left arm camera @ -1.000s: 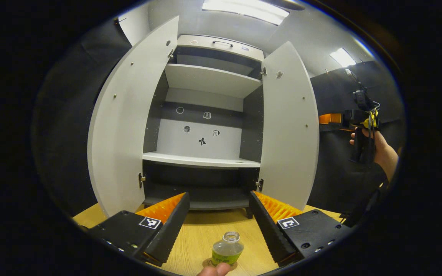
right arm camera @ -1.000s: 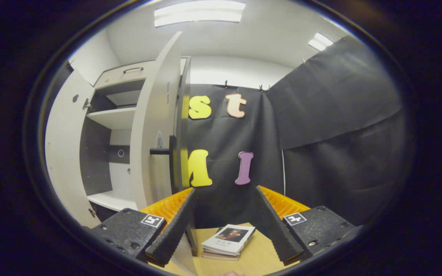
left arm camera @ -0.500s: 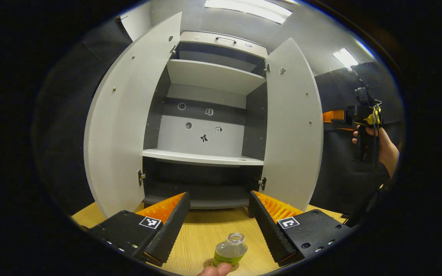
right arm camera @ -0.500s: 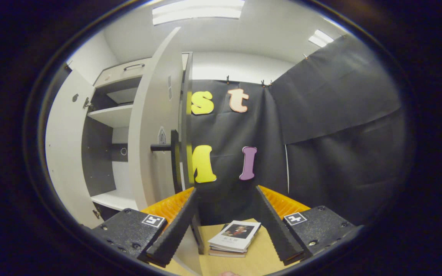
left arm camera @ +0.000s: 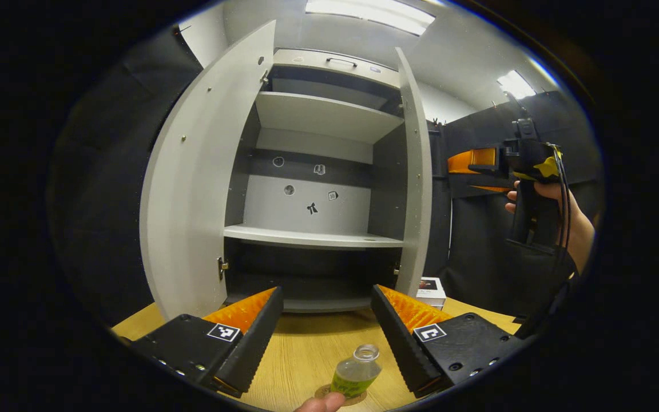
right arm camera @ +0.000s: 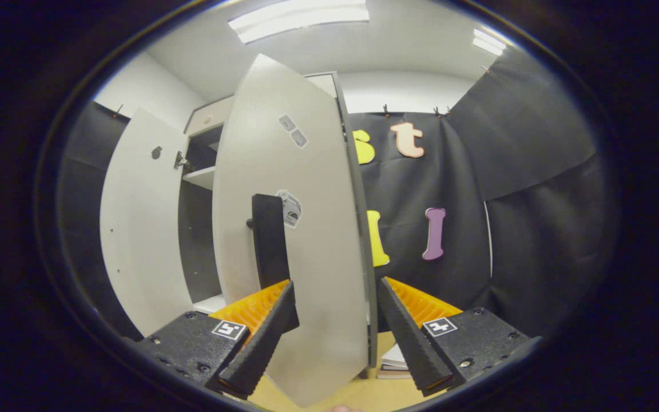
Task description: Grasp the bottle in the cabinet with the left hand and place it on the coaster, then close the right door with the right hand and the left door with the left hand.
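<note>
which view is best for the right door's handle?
Right gripper view: the handle faces the camera on the right door, just above the open right tongs. In the left gripper view the door is nearly edge-on, with little of the handle discernible.

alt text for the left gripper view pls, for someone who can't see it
An open cabinet with bare shelves stands on a wooden table, its right door swung nearly edge-on, its left door wide open. Below, the open left tongs frame a capless bottle on a coaster. At right, a hand holds the right tongs.
</note>
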